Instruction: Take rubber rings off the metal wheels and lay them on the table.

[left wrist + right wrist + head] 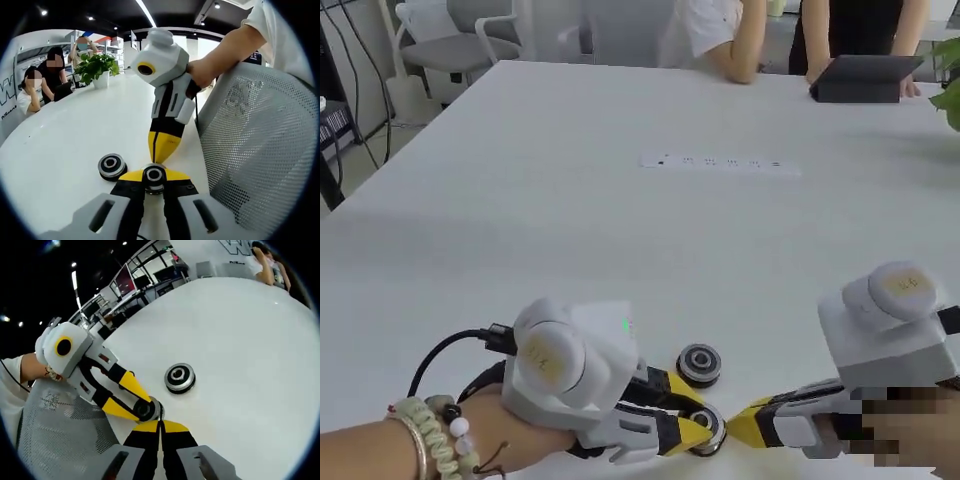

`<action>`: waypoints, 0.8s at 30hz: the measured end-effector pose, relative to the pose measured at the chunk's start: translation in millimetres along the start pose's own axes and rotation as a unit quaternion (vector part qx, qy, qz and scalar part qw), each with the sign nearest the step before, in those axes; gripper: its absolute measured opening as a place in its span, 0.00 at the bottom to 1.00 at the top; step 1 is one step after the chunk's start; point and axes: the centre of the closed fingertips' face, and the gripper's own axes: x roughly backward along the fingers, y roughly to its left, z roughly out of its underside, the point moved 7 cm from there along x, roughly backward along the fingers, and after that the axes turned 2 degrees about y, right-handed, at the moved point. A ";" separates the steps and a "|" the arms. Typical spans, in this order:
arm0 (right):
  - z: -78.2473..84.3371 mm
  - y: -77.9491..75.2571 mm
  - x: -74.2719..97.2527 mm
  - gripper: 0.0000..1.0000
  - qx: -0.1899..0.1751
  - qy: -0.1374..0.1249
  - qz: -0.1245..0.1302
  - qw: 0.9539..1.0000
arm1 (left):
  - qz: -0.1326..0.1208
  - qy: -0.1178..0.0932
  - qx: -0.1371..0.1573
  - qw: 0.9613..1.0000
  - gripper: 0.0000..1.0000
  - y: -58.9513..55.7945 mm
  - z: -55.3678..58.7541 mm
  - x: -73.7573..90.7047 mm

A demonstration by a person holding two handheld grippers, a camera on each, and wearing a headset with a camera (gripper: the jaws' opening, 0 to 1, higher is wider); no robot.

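A metal wheel with a black rubber ring [708, 430] [153, 176] [148, 410] is held just above the white table [620, 220], near its front edge. My left gripper [703, 428] [153, 179] is shut on it with its yellow tips at both sides. My right gripper [738, 428] [160, 427] has its jaws shut, tips pressed to that wheel's rim; it enters the left gripper view from above [161, 150]. Whether it pinches the ring is hidden. A second wheel [700, 363] [112, 166] [179, 378] lies flat on the table just beyond, ring on.
A flush power strip [720, 162] sits mid-table. A dark tablet case [865, 78], a potted plant [97, 67] and seated people are at the far edge. A mesh chair back [260, 145] stands close behind the near edge.
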 end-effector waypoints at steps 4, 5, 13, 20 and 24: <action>-0.1 -1.9 1.2 0.00 -0.024 -0.008 -0.008 1.000 | -0.001 0.002 -0.001 1.000 0.08 0.0 -0.3 -0.3; -1.1 -2.8 2.2 0.00 -0.027 -0.014 -0.007 1.000 | -0.001 0.003 -0.002 1.000 0.08 -0.1 -0.3 -0.5; -2.3 -2.8 4.9 0.00 -0.046 -0.019 -0.016 0.999 | -0.004 0.005 -0.004 1.000 0.08 0.5 -0.8 -1.8; -2.5 -2.6 6.3 0.00 -0.056 -0.021 -0.025 0.998 | -0.003 0.005 0.000 1.000 0.08 0.2 -0.3 -1.6; -2.6 -3.1 6.7 0.00 -0.059 -0.023 -0.026 0.998 | -0.002 0.005 0.000 1.000 0.08 0.3 0.0 -1.0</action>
